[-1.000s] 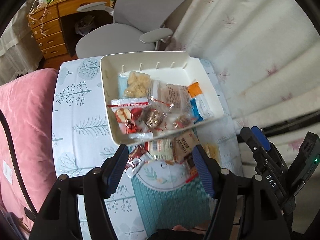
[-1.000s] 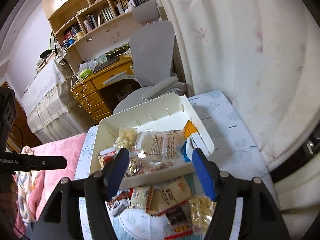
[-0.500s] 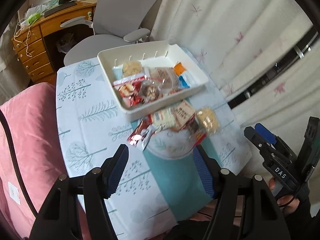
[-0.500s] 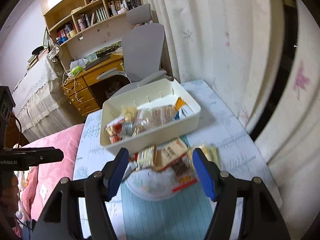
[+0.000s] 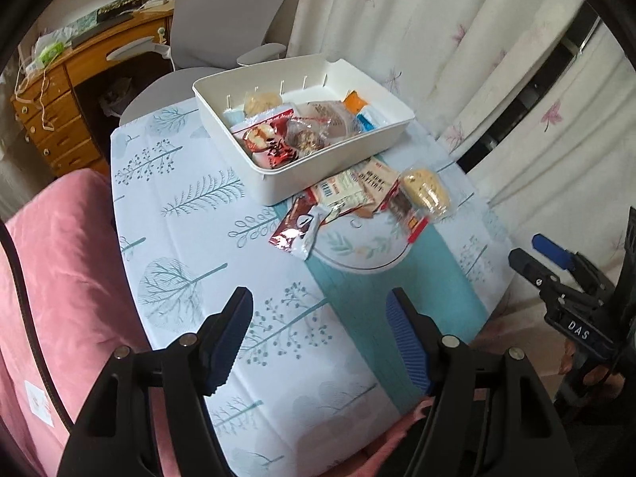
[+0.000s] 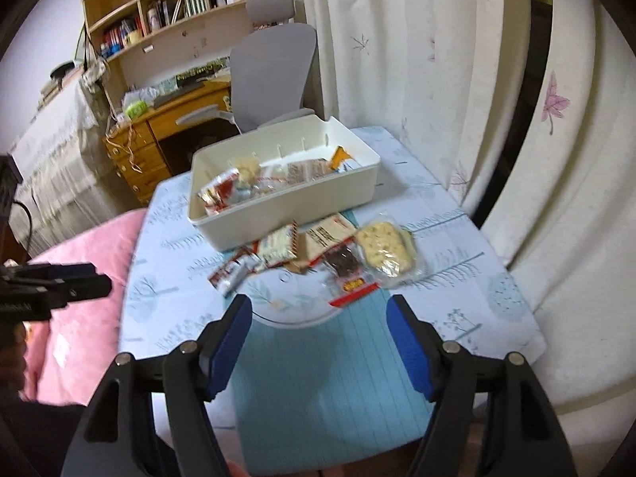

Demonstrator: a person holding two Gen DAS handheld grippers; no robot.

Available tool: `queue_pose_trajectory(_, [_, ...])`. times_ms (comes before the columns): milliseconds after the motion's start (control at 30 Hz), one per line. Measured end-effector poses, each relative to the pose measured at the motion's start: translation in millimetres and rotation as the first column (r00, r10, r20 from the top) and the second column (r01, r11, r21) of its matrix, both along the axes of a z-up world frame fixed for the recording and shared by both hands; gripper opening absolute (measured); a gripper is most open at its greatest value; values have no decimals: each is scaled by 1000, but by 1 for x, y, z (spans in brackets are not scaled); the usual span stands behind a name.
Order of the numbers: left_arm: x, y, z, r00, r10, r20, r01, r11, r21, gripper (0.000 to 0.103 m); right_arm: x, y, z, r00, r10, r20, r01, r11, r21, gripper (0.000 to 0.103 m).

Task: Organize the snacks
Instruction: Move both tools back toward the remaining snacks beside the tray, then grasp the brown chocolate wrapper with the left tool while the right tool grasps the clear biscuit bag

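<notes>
Two grippers hang over the near tablecloth (image 5: 190, 214), jaws apart and empty: left gripper (image 5: 320, 342), then right gripper (image 6: 320, 342) (its jaws just widened). The white bin (image 5: 278, 183) sits at the far edge, snack packets (image 6: 314, 254) heaped against its near wall; bare cloth lies between.

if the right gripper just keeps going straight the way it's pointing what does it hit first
Probably the tablecloth, on its teal striped panel just short of the loose snack packets. The right gripper is open and empty, angled down at the table; depth is hard to judge through the fisheye.
</notes>
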State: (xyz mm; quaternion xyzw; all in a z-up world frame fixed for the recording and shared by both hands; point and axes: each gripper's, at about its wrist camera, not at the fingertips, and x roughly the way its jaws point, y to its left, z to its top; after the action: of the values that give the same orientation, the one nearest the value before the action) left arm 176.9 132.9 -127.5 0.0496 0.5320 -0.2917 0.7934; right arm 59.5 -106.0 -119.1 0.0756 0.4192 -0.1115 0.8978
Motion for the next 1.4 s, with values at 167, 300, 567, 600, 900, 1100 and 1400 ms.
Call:
queue_pose_trajectory(167, [3,-7,-17,1000,-11,19,10,999,35,68,1,-6,-20,999,-11,-47,7,997,-82,71])
queue_pose_trajectory(300, [8,-18,-34,999,-31,14,30,999,24,68,5,-7,-32,996,21,-81,-35,985,-170,71])
queue_pose_trajectory(567, [31,-46,-78,1000,-16,-2,16,998,59,68,26,-15,-52,988,88,-123,-123,940,-318,71])
queue_pose_trajectory(600, [34,-49,-84,1000,-9,0,9,998,69,68,30,-20,-56,988,87,-131,-125,939,-321,71])
queue_pose_trajectory(900, [61,-79,-132,998,2,58,-12,987,161,68,68,-50,-89,972,114,-204,-181,919,-350,71])
queue_pose_trajectory(1100, [77,-97,-149,997,-16,80,0,979,202,68,90,-62,-111,956,156,-249,-246,887,-390,71])
queue_pose_trajectory(1400, [97,-113,-169,995,-37,96,12,970,243,68,117,-73,-136,943,197,-270,-292,878,-380,71])
